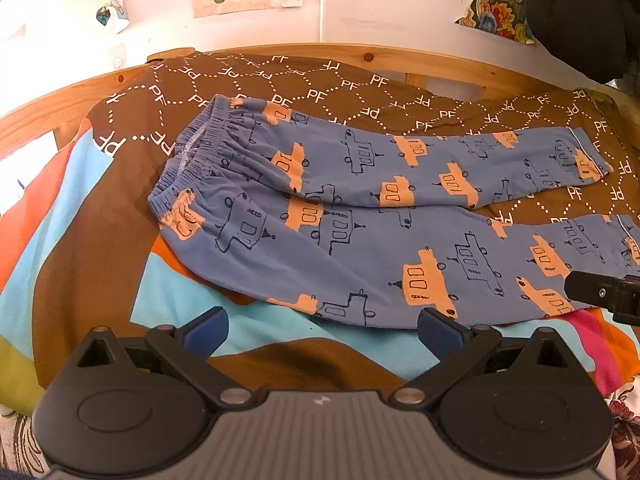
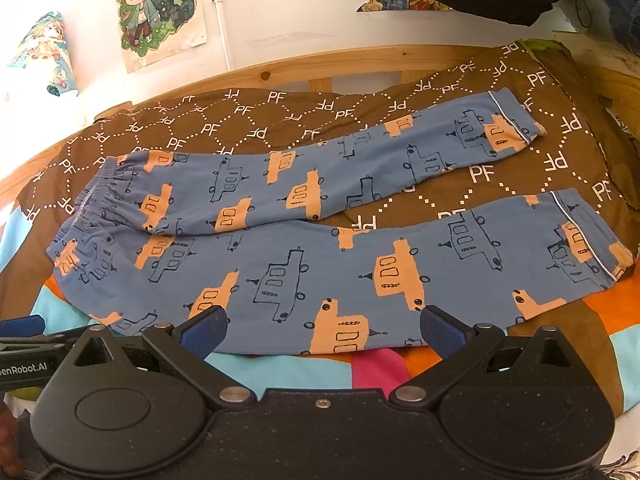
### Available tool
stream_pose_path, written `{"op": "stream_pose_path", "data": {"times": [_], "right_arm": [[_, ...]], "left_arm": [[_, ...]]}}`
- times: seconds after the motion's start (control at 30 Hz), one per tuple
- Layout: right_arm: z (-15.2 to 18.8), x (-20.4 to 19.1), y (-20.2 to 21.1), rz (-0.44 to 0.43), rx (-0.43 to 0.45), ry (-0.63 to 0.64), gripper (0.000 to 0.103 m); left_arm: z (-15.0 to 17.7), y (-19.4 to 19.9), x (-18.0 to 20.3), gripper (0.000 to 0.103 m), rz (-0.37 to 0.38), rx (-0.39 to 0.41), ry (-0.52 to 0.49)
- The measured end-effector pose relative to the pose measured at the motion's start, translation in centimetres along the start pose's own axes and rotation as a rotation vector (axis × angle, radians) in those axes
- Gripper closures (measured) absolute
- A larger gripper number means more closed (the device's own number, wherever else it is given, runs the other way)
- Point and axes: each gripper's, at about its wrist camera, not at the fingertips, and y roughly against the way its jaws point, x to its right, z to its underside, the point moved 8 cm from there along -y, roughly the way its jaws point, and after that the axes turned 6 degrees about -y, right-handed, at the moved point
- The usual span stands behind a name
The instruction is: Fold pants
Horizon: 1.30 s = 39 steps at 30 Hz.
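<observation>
Blue pants (image 1: 360, 216) printed with orange and outlined vehicles lie spread flat on the bed, waistband to the left, both legs running right, a gap between the legs. The same pants (image 2: 320, 248) fill the right wrist view. My left gripper (image 1: 322, 330) is open, held just short of the near leg's lower edge, nothing between its blue pads. My right gripper (image 2: 322, 330) is also open, its fingertips over the near edge of the near leg. Part of the right gripper (image 1: 604, 294) shows at the right edge of the left wrist view.
The pants rest on a brown cover (image 1: 400, 92) with white PF lettering over a multicoloured blanket (image 1: 80, 220). A wooden bed frame (image 2: 340, 68) runs behind, against a white wall with posters (image 2: 160, 8). A dark object (image 1: 580, 12) sits at the far right.
</observation>
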Motion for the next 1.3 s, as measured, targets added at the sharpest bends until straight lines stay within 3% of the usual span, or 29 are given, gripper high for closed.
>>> {"op": "stream_pose_path", "data": {"times": [1.3], "right_arm": [[0.24, 0.30, -0.35, 0.025, -0.031, -0.009, 0.001]], "left_arm": [[0.06, 0.04, 0.00, 0.000, 0.012, 0.004, 0.005]]}}
